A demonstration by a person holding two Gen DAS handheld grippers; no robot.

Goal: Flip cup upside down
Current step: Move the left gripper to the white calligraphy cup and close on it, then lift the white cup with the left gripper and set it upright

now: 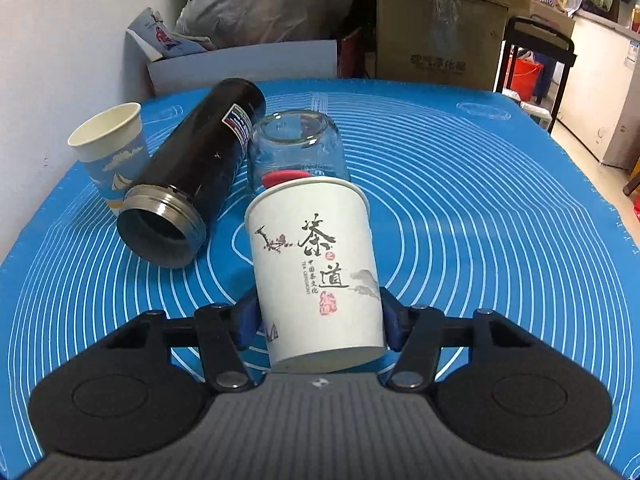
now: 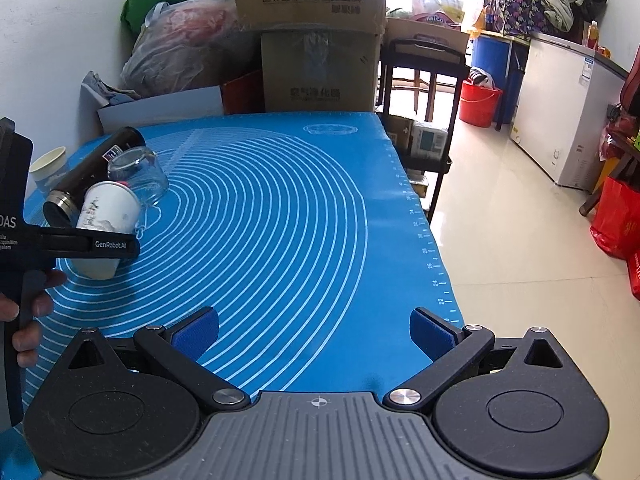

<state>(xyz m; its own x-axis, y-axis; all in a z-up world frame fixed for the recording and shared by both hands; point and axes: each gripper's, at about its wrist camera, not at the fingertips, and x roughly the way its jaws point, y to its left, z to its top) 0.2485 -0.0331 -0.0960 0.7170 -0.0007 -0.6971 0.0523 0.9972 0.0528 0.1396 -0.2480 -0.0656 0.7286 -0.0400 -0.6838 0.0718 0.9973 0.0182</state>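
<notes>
A white paper cup with Chinese tea lettering [image 1: 316, 272] is held between the blue pads of my left gripper [image 1: 320, 320]. It is tilted, with its rim pointing away and its base near the camera. It also shows in the right wrist view [image 2: 105, 220], lifted a little above the blue mat [image 2: 300, 208]. My right gripper [image 2: 314, 334] is open and empty over the near right part of the mat.
A black steel flask [image 1: 192, 168] lies on its side at the left. A glass jar [image 1: 296, 148] lies behind the held cup. A blue-patterned paper cup [image 1: 110, 148] stands at the far left. Cardboard boxes [image 1: 436, 32] and bags stand behind the table.
</notes>
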